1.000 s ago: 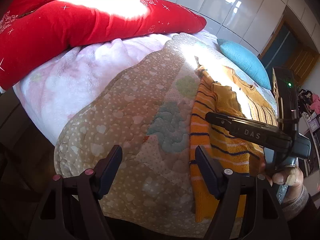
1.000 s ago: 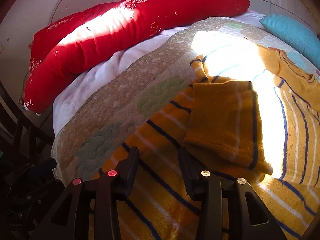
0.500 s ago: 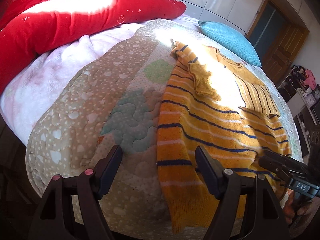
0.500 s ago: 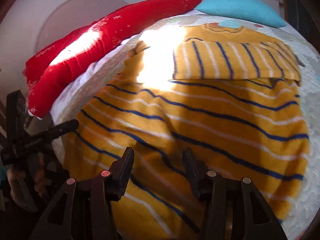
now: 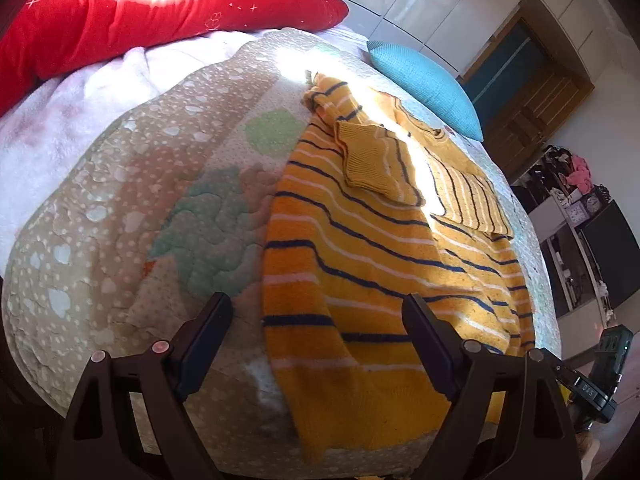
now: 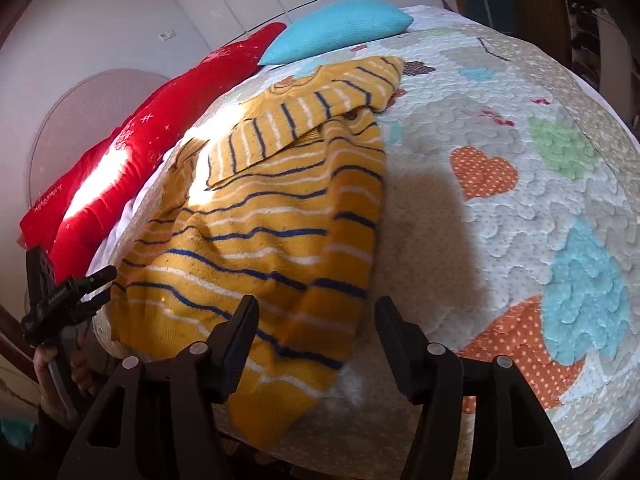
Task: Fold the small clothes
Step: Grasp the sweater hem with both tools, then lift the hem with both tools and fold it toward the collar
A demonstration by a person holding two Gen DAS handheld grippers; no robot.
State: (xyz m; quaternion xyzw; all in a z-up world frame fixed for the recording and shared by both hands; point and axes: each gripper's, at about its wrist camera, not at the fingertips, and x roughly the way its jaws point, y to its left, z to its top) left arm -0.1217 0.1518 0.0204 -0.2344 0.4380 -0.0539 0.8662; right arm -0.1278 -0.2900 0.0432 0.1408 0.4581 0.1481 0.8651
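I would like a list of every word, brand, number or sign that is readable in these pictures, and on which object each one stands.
"DAS": white letters on the dark body of the right hand-held gripper, low at the right of the left wrist view.
White lettering on the red cushion, near its left end: too blurred to read.
Small clock faces on the shelf: too small to read.

White capital letters "DAS" stand on a small label on the black plastic body of the right gripper (image 5: 588, 390), seen at the lower right of the left wrist view, beyond the hem of the yellow knitted sweater with navy and white stripes (image 5: 372, 248). Pale lettering on the long red cushion (image 6: 120, 168), left of that sweater, is too blurred to read.
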